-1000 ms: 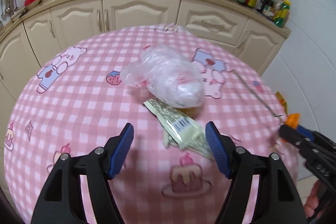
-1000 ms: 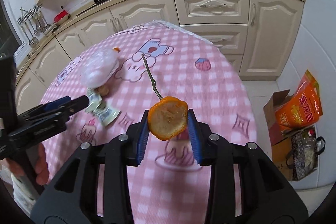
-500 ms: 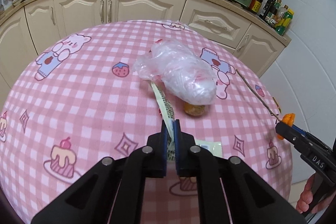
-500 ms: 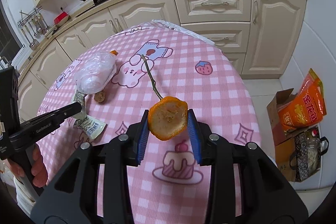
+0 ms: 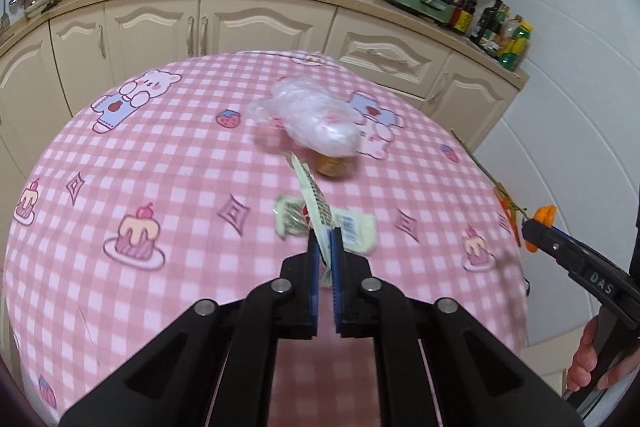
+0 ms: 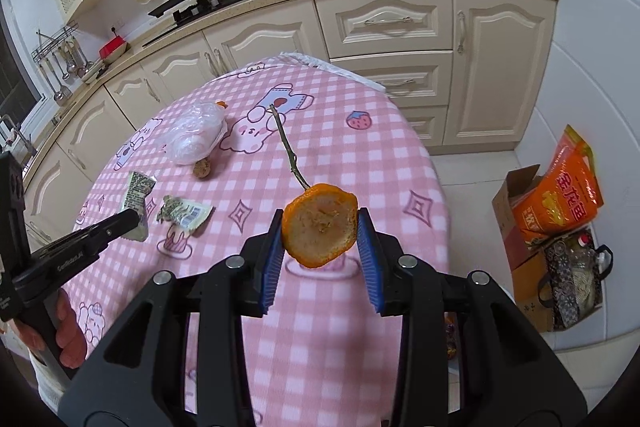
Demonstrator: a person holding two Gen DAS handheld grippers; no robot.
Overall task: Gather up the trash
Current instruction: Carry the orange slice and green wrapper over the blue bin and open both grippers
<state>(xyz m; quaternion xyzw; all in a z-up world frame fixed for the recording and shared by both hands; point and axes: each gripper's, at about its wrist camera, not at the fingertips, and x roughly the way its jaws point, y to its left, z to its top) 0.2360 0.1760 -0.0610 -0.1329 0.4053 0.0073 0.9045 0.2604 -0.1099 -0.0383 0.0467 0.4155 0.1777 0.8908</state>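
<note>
With its blue pads pinched almost together, my left gripper (image 5: 327,247) has a thin, flat, printed wrapper strip (image 5: 313,195) clamped edge-on; the strip sticks up and forward from the tips, off the tabletop (image 5: 168,171). Both grippers point steeply down at the round tabletop with its pink checked cloth. My right gripper (image 6: 320,227) is partly open but closed on an orange peel (image 6: 319,230), a round cup-shaped piece, pithy inside facing the camera, pressed between both pads, with a thin woody twig (image 6: 289,151) running forward from it. A hand (image 5: 591,359) shows on the right gripper's grip at the tabletop's right edge, from the left view. Second crumpled wrapper (image 5: 352,230), pale green with barcode, lies flat just ahead of the left gripper, near the front middle of the tabletop. Crinkly clear plastic bag (image 5: 316,119) sits near the tabletop's middle, toward the far edge, a small brown rough lump (image 5: 331,166) touching its near side.
</note>
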